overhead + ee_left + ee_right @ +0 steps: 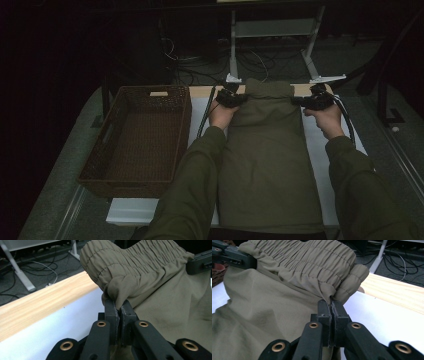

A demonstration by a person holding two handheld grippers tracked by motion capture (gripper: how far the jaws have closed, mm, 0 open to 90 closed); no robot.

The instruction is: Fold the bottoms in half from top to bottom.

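I have both grippers, left (119, 308) and right (331, 305), with fingers pinched on the waistband corners of the trousers (267, 150) on the table (320, 150), the fold unfinished, basket (137, 142) empty.

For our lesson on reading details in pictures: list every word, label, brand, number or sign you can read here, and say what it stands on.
None: no readable writing stands on anything here.
The olive trousers are plain; no tag faces a camera.
The wicker basket has a pale patch at its far handle, too small and dim to tell whether it is a label.
The left gripper and right gripper carry no markings.
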